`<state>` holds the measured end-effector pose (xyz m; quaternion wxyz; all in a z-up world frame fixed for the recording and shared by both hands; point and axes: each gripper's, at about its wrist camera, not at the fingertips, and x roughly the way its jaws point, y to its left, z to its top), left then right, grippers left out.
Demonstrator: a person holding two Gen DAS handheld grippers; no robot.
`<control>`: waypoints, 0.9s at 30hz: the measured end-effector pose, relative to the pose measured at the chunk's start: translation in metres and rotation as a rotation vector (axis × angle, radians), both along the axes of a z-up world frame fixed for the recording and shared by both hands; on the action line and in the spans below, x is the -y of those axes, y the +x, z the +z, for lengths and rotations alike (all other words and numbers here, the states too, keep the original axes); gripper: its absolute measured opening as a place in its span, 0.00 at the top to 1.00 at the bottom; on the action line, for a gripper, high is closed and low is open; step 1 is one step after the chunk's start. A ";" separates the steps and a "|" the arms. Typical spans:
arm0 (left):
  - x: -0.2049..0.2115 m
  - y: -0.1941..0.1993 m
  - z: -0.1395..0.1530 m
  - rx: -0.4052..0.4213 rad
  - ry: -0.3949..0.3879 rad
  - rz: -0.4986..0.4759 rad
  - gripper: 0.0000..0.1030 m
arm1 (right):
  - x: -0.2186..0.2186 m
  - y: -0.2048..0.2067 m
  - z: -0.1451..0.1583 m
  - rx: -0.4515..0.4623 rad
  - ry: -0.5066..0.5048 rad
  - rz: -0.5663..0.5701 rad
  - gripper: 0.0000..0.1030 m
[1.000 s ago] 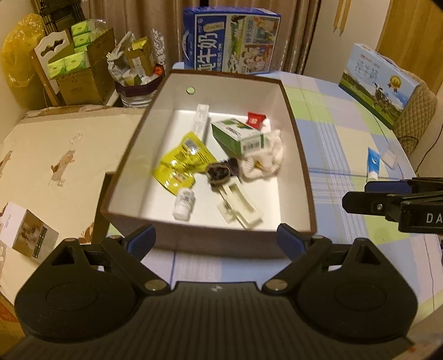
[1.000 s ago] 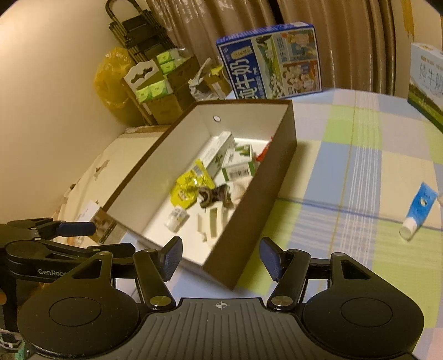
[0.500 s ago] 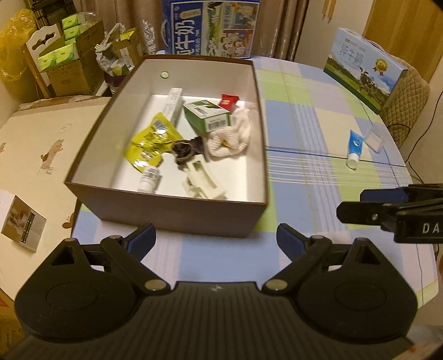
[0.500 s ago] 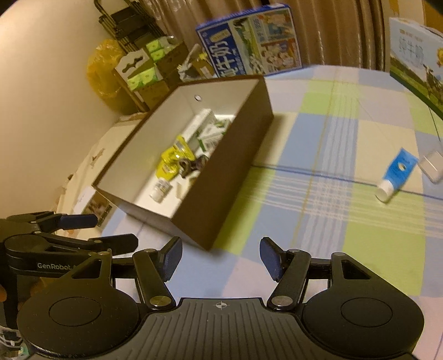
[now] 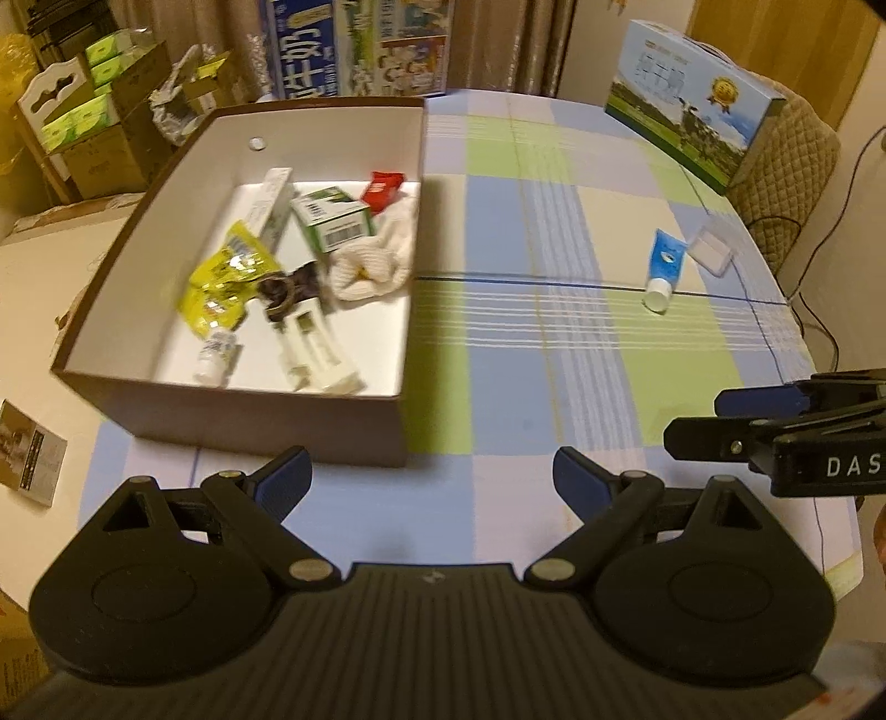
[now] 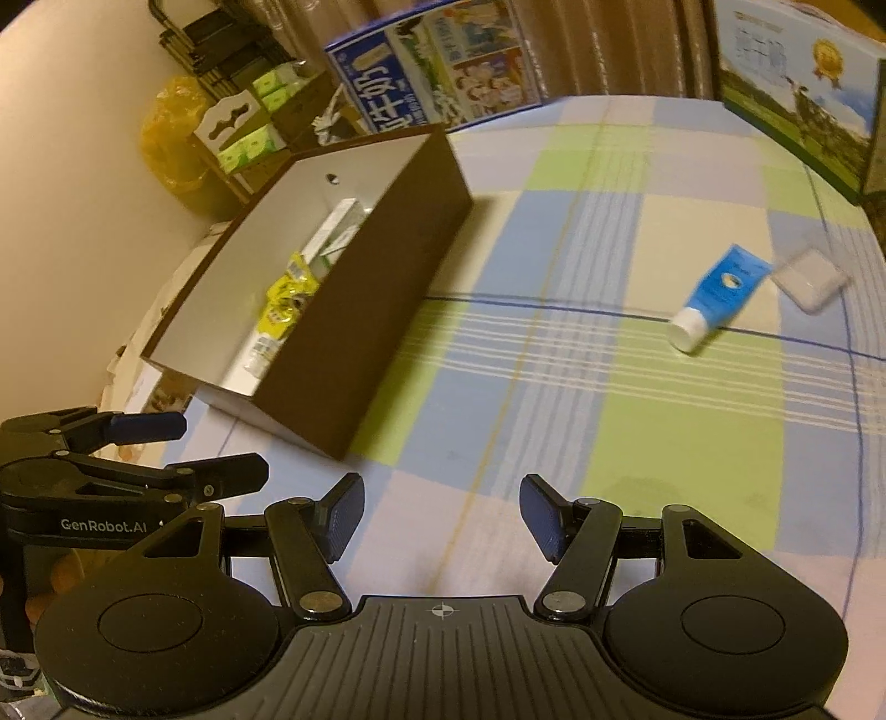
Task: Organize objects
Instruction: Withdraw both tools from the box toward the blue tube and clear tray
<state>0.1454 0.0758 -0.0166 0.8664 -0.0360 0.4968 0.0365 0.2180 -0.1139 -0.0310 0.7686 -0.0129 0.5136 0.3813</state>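
A brown box [image 5: 266, 429] with a white inside stands on the left of the checked tablecloth [image 5: 526, 399]; it also shows in the right wrist view [image 6: 382, 277]. It holds a yellow packet [image 5: 227, 277], a green carton [image 5: 332, 221], a white cloth [image 5: 376, 260] and several small items. A blue tube [image 5: 664, 266] and a clear small case [image 5: 711, 249] lie on the cloth at the right; both also show in the right wrist view, the tube [image 6: 720, 293] and the case [image 6: 811, 277]. My left gripper [image 5: 432, 479] is open and empty near the box's front right corner. My right gripper [image 6: 440, 518] is open and empty over the cloth.
A blue milk carton box [image 5: 360, 44] stands behind the brown box. Another boxed carton [image 5: 698, 94] stands at the back right by a padded chair [image 5: 792, 183]. Cardboard boxes with green packs [image 5: 83, 127] stand at the left. The table edge runs close at the front right.
Both grippers have drawn back and swung right, away from the box. The blue tube and clear case now sit nearer the middle of both views. Both stay open.
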 end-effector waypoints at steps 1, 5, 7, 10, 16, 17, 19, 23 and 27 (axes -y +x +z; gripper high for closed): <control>0.005 0.003 0.000 0.000 0.000 -0.007 0.11 | 0.005 0.002 -0.001 -0.003 -0.003 -0.006 0.42; 0.026 0.013 -0.003 -0.003 -0.002 -0.036 0.11 | 0.024 0.012 -0.003 -0.012 -0.014 -0.041 0.42; 0.037 0.019 -0.005 -0.008 -0.003 -0.052 0.11 | 0.036 0.017 -0.004 -0.014 -0.024 -0.066 0.42; 0.053 0.030 -0.010 -0.018 -0.008 -0.076 0.11 | 0.053 0.025 -0.007 -0.019 -0.036 -0.109 0.42; 0.082 0.052 -0.020 -0.038 -0.021 -0.133 0.11 | 0.087 0.038 -0.012 -0.033 -0.055 -0.191 0.42; 0.086 0.055 -0.021 -0.040 -0.023 -0.141 0.11 | 0.092 0.039 -0.012 -0.035 -0.056 -0.201 0.42; 0.095 0.063 -0.025 -0.044 -0.027 -0.162 0.11 | 0.103 0.043 -0.014 -0.040 -0.061 -0.229 0.42; 0.111 0.076 -0.030 -0.045 -0.041 -0.198 0.11 | 0.118 0.050 -0.018 -0.050 -0.067 -0.277 0.42; 0.126 0.089 -0.039 -0.056 -0.035 -0.234 0.11 | 0.131 0.058 -0.023 -0.056 -0.077 -0.318 0.41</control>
